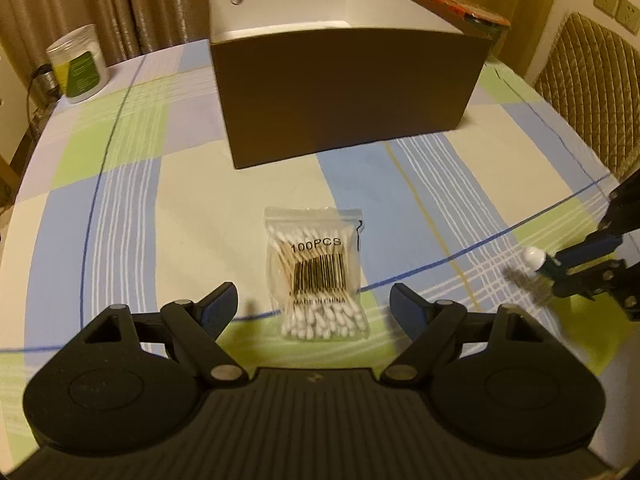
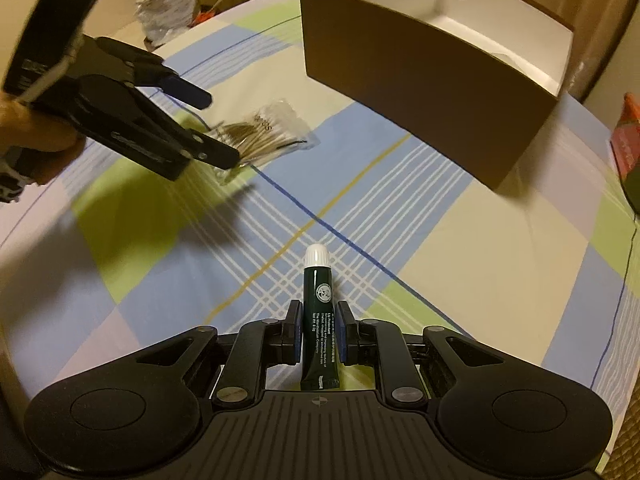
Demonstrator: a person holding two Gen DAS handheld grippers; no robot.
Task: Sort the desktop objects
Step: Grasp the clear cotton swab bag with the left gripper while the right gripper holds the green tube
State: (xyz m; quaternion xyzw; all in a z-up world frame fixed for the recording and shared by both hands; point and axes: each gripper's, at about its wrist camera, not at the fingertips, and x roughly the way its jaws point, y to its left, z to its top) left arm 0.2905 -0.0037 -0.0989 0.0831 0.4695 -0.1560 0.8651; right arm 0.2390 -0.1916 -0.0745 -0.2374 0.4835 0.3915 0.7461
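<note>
A clear bag of cotton swabs lies flat on the checked tablecloth, in front of a brown box with a white inside. My left gripper hovers over the bag's near end, open, fingers apart on either side and not touching it. My right gripper is shut on a dark green tube with a white cap, cap pointing away, lifted just above the cloth. The right wrist view also shows the left gripper over the swab bag. The right gripper holds the tube at the left view's right edge.
A white canister with a green label stands at the table's far left. A quilted chair back rises at the right. A red and orange packet lies right of the box. A crumpled clear bag sits at the far edge.
</note>
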